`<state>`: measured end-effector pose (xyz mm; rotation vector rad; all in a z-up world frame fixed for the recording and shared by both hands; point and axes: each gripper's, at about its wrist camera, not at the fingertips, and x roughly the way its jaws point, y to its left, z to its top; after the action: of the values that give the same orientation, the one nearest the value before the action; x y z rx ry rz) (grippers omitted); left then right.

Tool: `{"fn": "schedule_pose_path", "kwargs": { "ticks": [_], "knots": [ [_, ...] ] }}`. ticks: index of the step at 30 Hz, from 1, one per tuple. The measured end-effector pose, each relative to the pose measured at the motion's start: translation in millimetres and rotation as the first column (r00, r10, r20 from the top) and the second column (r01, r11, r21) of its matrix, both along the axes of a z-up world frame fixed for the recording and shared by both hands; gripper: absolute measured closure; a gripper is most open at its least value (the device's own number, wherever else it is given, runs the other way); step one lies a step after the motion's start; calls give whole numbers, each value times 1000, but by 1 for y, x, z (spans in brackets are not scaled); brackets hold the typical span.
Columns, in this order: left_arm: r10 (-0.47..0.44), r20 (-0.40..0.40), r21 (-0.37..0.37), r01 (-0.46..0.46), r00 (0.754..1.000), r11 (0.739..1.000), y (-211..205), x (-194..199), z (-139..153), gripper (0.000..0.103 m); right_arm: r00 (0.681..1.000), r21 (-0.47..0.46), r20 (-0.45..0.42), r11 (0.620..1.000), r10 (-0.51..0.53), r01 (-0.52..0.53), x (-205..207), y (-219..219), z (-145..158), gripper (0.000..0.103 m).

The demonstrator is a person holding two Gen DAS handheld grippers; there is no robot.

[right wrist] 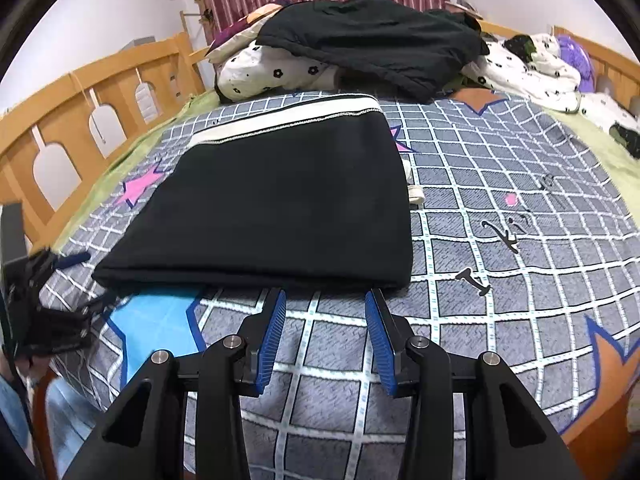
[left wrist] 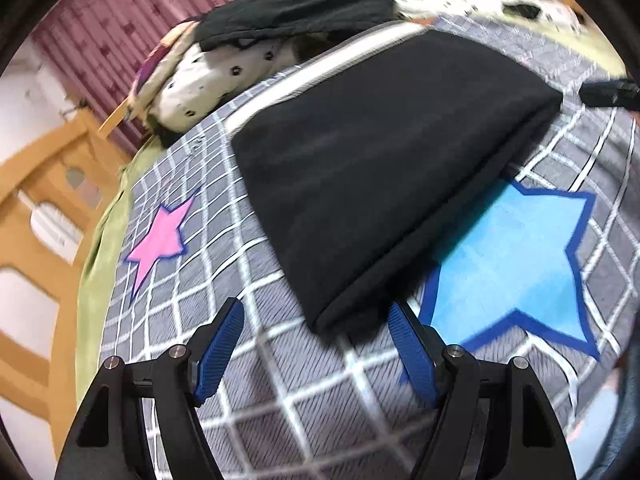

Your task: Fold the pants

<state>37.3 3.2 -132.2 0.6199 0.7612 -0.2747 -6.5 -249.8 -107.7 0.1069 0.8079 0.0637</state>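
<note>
On the bed (right wrist: 500,280), the pants (right wrist: 272,208) lay folded into a neat flat stack, so I judged the job nearly done. My left tool (left wrist: 316,320) and right tool (right wrist: 325,304) hung spread, pinching nothing.

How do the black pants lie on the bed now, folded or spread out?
Folded. The black pants form a compact, layered rectangle on the checked blanket, the white waistband along the far edge and no legs spread out.
</note>
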Motion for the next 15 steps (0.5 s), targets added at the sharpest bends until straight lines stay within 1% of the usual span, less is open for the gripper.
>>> {"fn": "schedule_pose_path", "kwargs": {
  "ticks": [1,2,3,4,5,6,7,8,9,10,11,12,13,14,15],
  "knots": [
    [-10,11,-19,11,1000,1000,-3,0,2,62,1000,-9,2,1000,1,0,-3,0,1,62],
    [1,19,-60,0,1000,998,-4,5,7,76,1000,-15,5,1000,0,0,-6,0,1,62],
    [48,33,-141,-43,998,989,2,6,16,77,1000,-20,3,1000,-1,1,-6,0,1,62],
    [92,28,-272,-81,995,959,16,7,28,79,1000,-25,0,1000,-5,5,-7,0,1,62],
    [122,15,-375,-108,992,921,28,8,34,82,1000,-31,-2,999,-13,13,-8,-2,0,62],
    [166,-24,-474,-157,986,866,45,8,35,82,1000,-33,-4,999,-23,22,-10,-4,0,62],
    [179,-59,-491,-184,982,852,50,10,28,83,1000,-31,-7,999,-28,27,-9,-6,0,61],
    [186,-84,-475,-203,979,857,51,12,18,83,999,-23,-14,999,-34,34,-10,-9,-2,61],
    [198,-104,-422,-223,975,879,49,11,1,83,999,-16,-24,999,-39,39,-10,-12,-5,61],
    [193,-108,-401,-221,975,889,47,8,-7,83,999,-11,-35,999,-40,39,-9,-14,-7,61],
    [184,-99,-397,-208,978,894,46,3,-11,80,998,-7,-48,999,-35,34,-7,-15,-9,61],
    [182,-88,-394,-202,979,896,46,-3,-8,79,998,-13,-58,1000,-27,27,-5,-16,-11,62],
    [184,-93,-394,-206,979,896,48,-5,-5,73,998,-30,-60,999,-21,19,-3,-14,-11,62],
    [188,-102,-396,-213,977,893,51,-7,-1,70,998,-47,-55,999,-12,10,-2,-13,-10,62],
    [192,-103,-402,-218,976,890,54,-10,4,69,999,-61,-38,998,5,-8,-1,-11,-5,62]
  ]
}}
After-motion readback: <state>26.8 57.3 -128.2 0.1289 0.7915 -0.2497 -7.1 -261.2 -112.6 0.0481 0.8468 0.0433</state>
